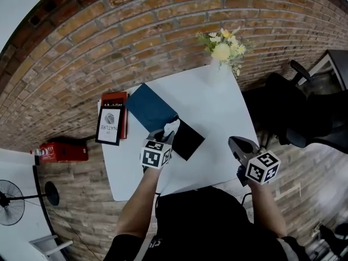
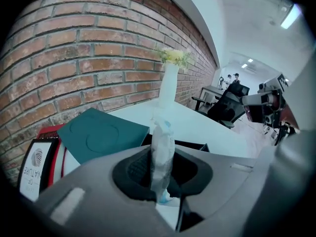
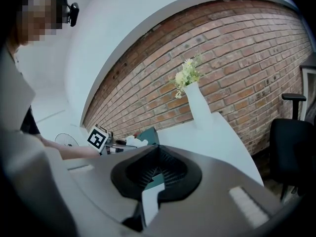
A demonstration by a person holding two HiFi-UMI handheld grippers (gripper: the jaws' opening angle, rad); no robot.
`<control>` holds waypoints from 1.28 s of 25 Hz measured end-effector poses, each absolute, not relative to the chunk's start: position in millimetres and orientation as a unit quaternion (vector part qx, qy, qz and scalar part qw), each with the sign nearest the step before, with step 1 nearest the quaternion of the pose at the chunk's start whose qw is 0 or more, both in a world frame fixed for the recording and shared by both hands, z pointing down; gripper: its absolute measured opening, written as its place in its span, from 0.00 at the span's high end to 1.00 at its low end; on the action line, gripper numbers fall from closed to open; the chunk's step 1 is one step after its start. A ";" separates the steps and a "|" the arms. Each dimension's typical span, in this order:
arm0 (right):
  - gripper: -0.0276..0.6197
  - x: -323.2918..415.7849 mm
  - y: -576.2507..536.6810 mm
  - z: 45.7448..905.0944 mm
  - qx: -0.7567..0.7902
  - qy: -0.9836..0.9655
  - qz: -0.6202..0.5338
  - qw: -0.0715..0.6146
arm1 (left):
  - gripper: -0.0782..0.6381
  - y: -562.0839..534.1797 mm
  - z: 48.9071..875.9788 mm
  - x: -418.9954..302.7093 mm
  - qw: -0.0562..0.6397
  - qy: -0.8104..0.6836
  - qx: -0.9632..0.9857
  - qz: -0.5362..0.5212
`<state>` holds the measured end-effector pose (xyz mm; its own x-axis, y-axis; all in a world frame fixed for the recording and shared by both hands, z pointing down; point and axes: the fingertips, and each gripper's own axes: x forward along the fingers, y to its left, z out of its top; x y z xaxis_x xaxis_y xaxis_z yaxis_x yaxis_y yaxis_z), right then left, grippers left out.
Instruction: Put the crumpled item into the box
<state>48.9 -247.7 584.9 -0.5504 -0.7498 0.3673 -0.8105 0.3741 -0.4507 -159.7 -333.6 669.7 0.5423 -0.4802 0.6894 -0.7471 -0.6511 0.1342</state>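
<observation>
While the crumpled white item [image 2: 162, 152] is not yet in the box, we hold it pinched upright between the fingers of our left gripper [image 1: 166, 135], which are closed on its middle so that its loose top stands free above them. We keep it near the left corner of the open black box [image 1: 187, 140], close enough that a short reach forward should bring it over the opening. The teal lid [image 1: 150, 106] lies off to the left, touching the box and leaving its mouth clear for the drop. Our right gripper [image 1: 235, 143] waits well apart at the right edge of the white table [image 1: 217, 107], its fingers together on nothing, likely kept clear because one hand is enough here. Farther out stand the books [image 1: 111, 118] and the vase of flowers [image 1: 223, 50].
</observation>
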 end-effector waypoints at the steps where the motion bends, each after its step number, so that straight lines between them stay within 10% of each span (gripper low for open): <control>1: 0.96 48.9 -247.7 586.3 0.472 -0.827 0.302 0.051 | 0.80 -333.8 673.7 -160.4 0.207 -0.361 0.849 0.325; 32: 0.96 54.4 -260.2 567.0 0.427 -0.850 0.307 0.015 | 0.67 -290.4 659.5 -113.4 0.209 -0.309 0.844 0.384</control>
<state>54.4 -260.2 567.0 -0.6349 -0.7170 0.2878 -0.7354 0.4467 -0.5095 -113.4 -290.4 659.5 0.5134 -0.3615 0.7783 -0.6825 -0.7218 0.1149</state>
